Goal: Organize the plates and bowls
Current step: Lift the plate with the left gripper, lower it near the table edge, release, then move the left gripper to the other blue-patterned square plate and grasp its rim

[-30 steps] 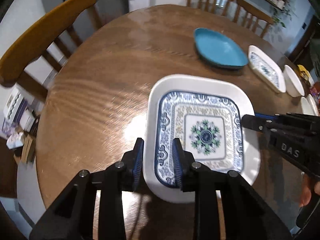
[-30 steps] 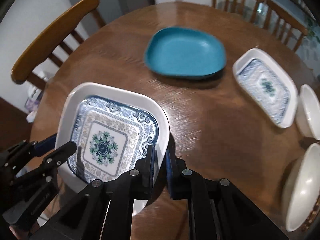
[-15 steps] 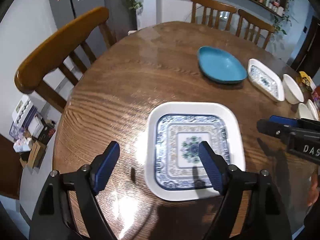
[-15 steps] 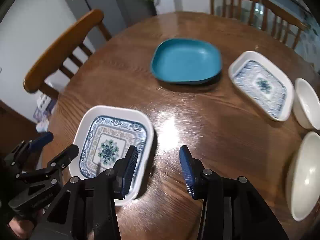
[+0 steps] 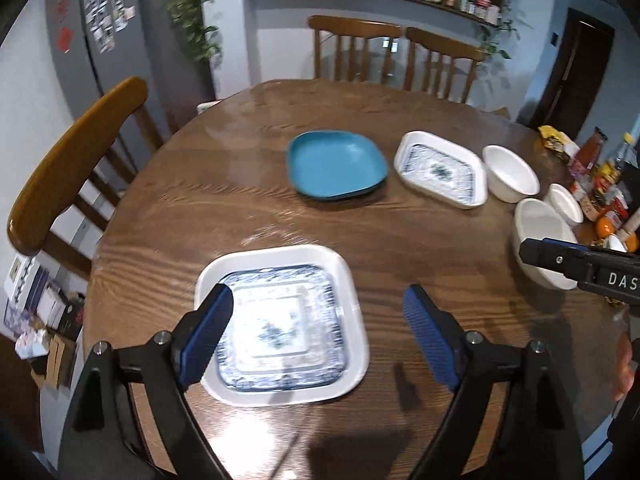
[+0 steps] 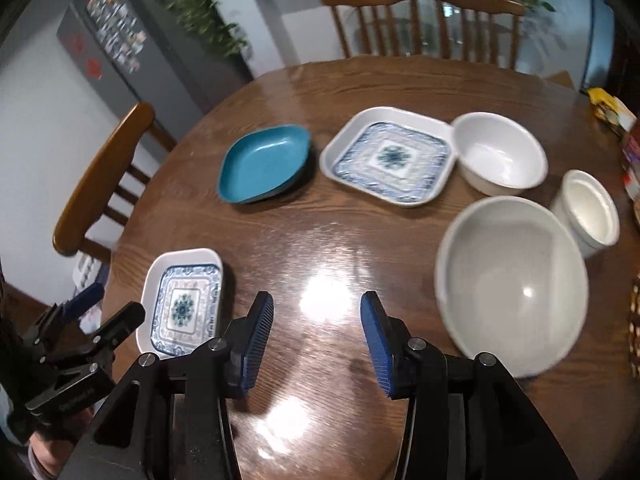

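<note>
A square white plate with a blue pattern (image 5: 280, 328) lies flat on the round wooden table (image 5: 240, 200) near its front left edge; it also shows in the right wrist view (image 6: 184, 304). My left gripper (image 5: 316, 336) is open and empty above it. My right gripper (image 6: 318, 340) is open and empty over bare table, right of that plate. Further back lie a teal plate (image 5: 336, 170) (image 6: 264, 164) and a second patterned plate (image 5: 440, 172) (image 6: 390, 160). White bowls stand at the right: a large one (image 6: 512, 284), a medium one (image 6: 500, 152) and a small deep one (image 6: 588, 212).
Wooden chairs stand at the left (image 5: 68, 168) and behind the table (image 5: 396, 56). Bottles and packets (image 5: 596, 176) crowd the table's far right edge. Boxes lie on the floor at the left (image 5: 44, 320).
Both grippers let go of the patterned plate, opened wide and pulled up and back. The plate now rests on the table. The right gripper has swung right, toward the bowls.
</note>
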`<action>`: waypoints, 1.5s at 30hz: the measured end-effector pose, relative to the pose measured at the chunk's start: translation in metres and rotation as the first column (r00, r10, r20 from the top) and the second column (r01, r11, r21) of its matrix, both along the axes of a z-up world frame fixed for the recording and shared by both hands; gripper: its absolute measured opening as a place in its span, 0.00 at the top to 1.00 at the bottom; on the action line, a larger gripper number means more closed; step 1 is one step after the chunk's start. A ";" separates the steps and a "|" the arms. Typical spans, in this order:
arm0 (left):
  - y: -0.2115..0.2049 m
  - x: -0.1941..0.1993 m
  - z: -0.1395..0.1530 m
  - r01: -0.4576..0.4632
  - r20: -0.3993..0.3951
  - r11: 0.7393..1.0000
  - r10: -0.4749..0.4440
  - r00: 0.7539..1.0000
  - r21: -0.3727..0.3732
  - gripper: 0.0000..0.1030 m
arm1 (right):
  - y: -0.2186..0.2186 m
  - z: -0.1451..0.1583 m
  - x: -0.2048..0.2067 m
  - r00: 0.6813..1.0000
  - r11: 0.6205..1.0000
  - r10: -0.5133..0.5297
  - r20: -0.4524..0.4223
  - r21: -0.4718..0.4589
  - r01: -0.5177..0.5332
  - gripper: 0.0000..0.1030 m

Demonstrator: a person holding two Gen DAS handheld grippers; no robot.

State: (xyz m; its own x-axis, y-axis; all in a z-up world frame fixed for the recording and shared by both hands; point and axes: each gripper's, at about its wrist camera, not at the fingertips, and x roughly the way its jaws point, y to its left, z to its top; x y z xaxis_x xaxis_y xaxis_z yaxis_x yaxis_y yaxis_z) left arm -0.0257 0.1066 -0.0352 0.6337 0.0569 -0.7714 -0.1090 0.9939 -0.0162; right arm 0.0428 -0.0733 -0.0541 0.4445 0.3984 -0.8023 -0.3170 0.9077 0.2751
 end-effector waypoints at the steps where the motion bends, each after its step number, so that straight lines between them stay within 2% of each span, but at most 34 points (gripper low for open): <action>1: -0.006 0.001 0.003 0.016 0.005 1.000 -0.016 1.000 -0.004 0.16 | -0.007 0.003 -0.002 1.000 1.000 -0.011 0.006 0.004 0.011 0.55; 10: -0.057 0.020 0.037 0.164 0.048 0.986 -0.163 0.985 -0.022 0.16 | -0.049 0.028 -0.012 0.995 0.997 -0.074 0.063 0.025 0.072 0.55; 13: -0.063 0.032 0.051 0.182 0.076 0.983 -0.181 0.981 -0.010 0.16 | -0.058 0.041 -0.010 0.992 0.996 -0.090 0.088 0.032 0.087 0.55; 17: -0.066 0.057 0.071 0.189 0.095 0.982 -0.188 0.978 -0.001 0.16 | -0.059 0.054 -0.002 0.990 0.995 -0.095 0.102 0.047 0.091 0.55; 21: -0.072 0.094 0.087 0.209 0.097 0.978 -0.211 0.973 0.023 0.16 | -0.047 0.062 0.020 0.991 0.996 -0.091 0.096 0.021 0.089 0.55; 24: -0.075 0.122 0.087 0.224 0.076 0.974 -0.225 0.971 0.028 0.16 | -0.040 0.060 0.042 0.993 0.996 -0.092 0.072 0.004 0.092 0.55; 28: -0.075 0.163 0.062 0.246 -0.008 0.969 -0.246 0.969 -0.010 0.17 | -0.032 0.041 0.081 0.992 0.992 -0.122 -0.018 0.006 0.122 0.55; 32: -0.080 0.200 0.021 0.269 -0.086 0.963 -0.266 0.960 0.015 0.19 | -0.025 0.011 0.113 0.983 0.987 -0.161 -0.089 -0.040 0.158 0.55; 37: -0.075 0.241 -0.020 0.259 -0.158 0.966 -0.252 0.955 0.023 0.34 | -0.023 -0.030 0.147 0.959 0.975 -0.219 -0.177 -0.065 0.211 0.55; 41: -0.073 0.263 -0.045 0.257 -0.200 0.965 -0.244 0.949 0.043 0.36 | -0.015 -0.045 0.160 0.952 0.968 -0.236 -0.193 -0.126 0.215 0.55; 43: -0.075 0.268 -0.053 0.269 -0.213 0.962 -0.254 0.943 0.042 0.46 | -0.013 -0.051 0.164 0.946 0.963 -0.252 -0.203 -0.149 0.225 0.56; 45: -0.076 0.273 -0.060 0.273 -0.228 0.961 -0.256 0.939 0.045 0.48 | -0.011 -0.057 0.167 0.941 0.960 -0.259 -0.216 -0.161 0.227 0.57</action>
State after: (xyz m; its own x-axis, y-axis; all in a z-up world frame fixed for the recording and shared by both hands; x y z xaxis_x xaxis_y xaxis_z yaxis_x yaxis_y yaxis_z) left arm 0.2471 0.0302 -0.0951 0.4507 -0.0271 -0.8923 0.1660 0.9846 0.0540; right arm 0.2098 -0.0843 -0.1111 0.3094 0.1851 -0.9327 -0.0235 0.9821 0.1871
